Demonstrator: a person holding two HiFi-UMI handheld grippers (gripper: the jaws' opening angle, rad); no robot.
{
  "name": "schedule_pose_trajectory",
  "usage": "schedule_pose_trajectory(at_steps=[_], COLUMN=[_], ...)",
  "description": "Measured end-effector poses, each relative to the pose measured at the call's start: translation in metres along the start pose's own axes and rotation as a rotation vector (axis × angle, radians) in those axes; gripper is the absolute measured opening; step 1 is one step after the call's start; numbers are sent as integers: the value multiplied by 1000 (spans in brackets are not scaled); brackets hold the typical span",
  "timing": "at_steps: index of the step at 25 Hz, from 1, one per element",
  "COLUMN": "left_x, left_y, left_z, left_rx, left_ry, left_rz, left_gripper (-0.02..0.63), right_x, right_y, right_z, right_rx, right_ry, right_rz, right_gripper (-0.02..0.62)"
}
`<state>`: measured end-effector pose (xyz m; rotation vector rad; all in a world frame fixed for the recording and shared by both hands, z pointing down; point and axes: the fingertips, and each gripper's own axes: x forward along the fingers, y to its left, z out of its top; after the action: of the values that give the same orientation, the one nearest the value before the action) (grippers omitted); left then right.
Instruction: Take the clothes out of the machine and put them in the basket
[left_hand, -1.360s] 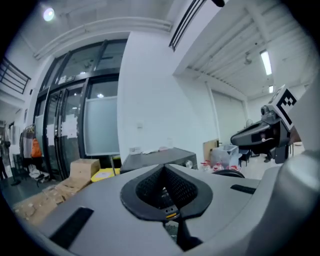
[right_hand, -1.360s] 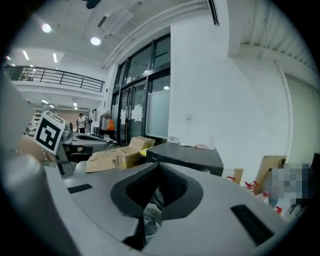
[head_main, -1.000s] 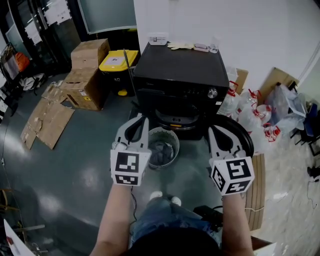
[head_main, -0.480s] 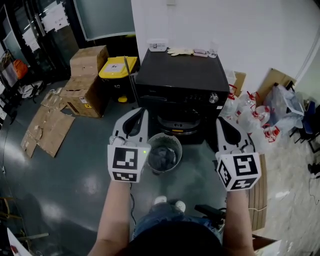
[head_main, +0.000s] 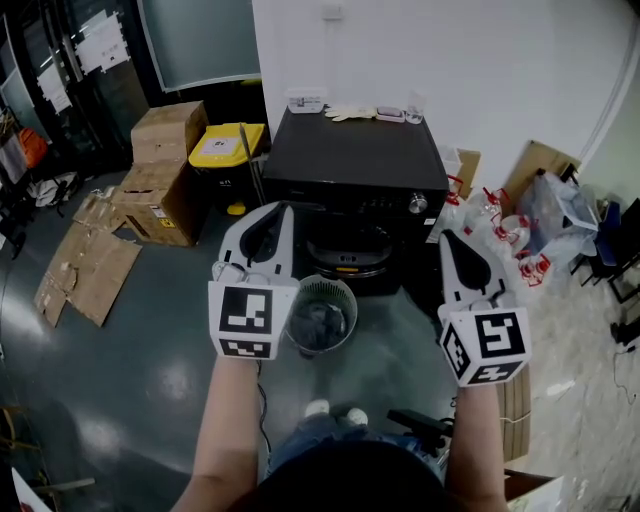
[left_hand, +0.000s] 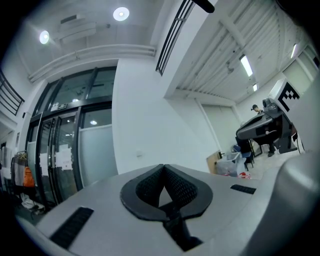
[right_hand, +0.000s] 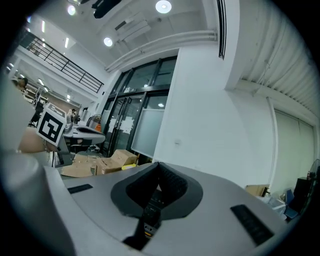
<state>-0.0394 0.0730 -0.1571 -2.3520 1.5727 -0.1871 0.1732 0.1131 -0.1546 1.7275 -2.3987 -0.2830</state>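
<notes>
In the head view a black washing machine stands against the white wall, its round front opening facing me. On the floor in front of it sits a pale round basket holding grey clothes. My left gripper is held high to the left of the basket, shut and empty. To the right of the basket my right gripper is also raised, shut and empty. Both gripper views look level at the wall and ceiling; the left gripper and right gripper show tips that meet.
Cardboard boxes and flattened cardboard lie at the left. A yellow-lidded bin stands beside the machine. White bags pile up at the right. Small items rest on the machine's top. My feet stand just behind the basket.
Both grippers have risen, still shut. The view has shifted so the machine and basket sit a little lower and nearer the middle.
</notes>
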Motion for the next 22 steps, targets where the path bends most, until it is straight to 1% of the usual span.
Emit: schedule_pose_trajectory(at_steps=[2,6,12,18,22], left_x=[-1,-5,-12,-16,-19], left_y=[-1,3,8,15,18], left_z=[3,5,9,15,19], left_rx=[-10,-55,-13,-1,5], left_ry=[-10,-25,-15,-4,-1], left_rz=[-4,1,24,36,39], left_gripper=[3,3,3,3,3], right_x=[-2,-4,-7,-10,-13], right_y=[-1,-8,-8,-4,-4], right_z=[2,7,14,23,27], right_rx=[-16,-25,-47,-79,-76], right_ry=[-4,-4,-7,-9,-15], right_rz=[-11,-39,-40,-30,-32], right_gripper=[2,2,2,2,2])
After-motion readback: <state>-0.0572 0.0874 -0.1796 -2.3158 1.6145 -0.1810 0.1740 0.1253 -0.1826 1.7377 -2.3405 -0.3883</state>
